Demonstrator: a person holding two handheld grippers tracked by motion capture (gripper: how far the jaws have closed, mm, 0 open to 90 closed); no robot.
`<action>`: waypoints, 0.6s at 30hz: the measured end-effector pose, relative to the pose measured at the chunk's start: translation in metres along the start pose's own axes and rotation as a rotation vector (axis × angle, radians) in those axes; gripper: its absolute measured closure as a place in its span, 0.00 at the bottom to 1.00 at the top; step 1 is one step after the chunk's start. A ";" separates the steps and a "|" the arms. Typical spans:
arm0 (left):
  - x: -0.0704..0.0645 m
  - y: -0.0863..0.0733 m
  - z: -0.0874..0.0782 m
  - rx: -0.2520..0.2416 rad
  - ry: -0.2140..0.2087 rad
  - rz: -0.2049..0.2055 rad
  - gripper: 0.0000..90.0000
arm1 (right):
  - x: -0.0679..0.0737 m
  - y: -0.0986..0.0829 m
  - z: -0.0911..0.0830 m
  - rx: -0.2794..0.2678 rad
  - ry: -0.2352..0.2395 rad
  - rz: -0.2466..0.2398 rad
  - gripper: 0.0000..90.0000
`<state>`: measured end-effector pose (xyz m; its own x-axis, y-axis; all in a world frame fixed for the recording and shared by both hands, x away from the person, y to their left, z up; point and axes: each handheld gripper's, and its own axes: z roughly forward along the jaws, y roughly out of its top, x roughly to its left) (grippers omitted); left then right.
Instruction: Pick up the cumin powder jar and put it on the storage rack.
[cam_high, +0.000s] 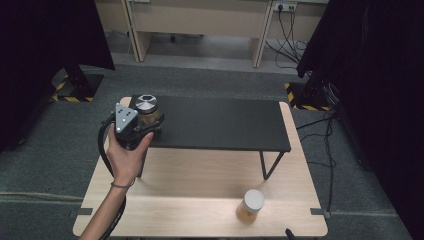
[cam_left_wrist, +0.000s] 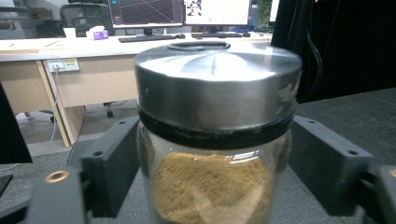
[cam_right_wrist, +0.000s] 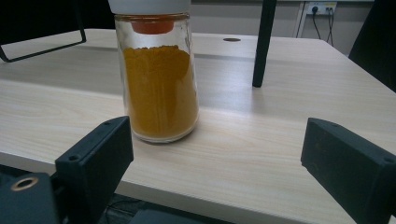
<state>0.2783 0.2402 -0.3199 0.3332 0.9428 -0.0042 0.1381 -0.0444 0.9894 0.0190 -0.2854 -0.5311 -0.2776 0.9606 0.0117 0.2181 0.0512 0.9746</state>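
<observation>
Here the left gripper (cam_high: 142, 126) has its jaws on either side of the steel-lidded jar (cam_high: 147, 111), which stands on the black shelf (cam_high: 220, 125) at its left end, close to the edge. In the left gripper view the jaws flank the glass just under the lid (cam_left_wrist: 217, 88), and they seem to press it, though I cannot be sure how firm the contact is. That is the first risk: smooth glass held high, with brown powder (cam_left_wrist: 212, 189) weighing down the lower part, may slip or swing if the hold is loose or the lift is quick. A sideways tug could also drag the jar off the near edge of the shelf, and it would drop onto the table (cam_high: 200, 200) below. The right gripper (cam_right_wrist: 219, 172) is spread wide and holds nothing; it sits low at the table's front edge, facing the yellow jar (cam_right_wrist: 159, 79), which stands a little left of its line. Pushing straight ahead from there would likely make the left-hand jaw clip the glass and tip the tall, narrow jar. The shelf leg (cam_right_wrist: 264, 42) stands behind it, so there is little room for a wide approach.
</observation>
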 end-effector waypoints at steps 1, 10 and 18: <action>-0.001 0.000 0.000 0.000 0.003 0.002 0.14 | 0.000 0.000 0.000 0.000 0.000 0.000 0.10; 0.000 -0.008 -0.001 -0.011 0.001 0.010 0.05 | 0.000 0.000 0.000 0.003 0.002 -0.001 0.10; 0.000 -0.008 -0.005 -0.017 -0.009 0.021 0.05 | 0.000 0.000 0.001 0.005 0.001 0.000 0.10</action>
<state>0.2726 0.2419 -0.3269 0.3440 0.9388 0.0153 0.1151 -0.0583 0.9916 0.0197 -0.2850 -0.5314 -0.2789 0.9602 0.0118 0.2225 0.0526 0.9735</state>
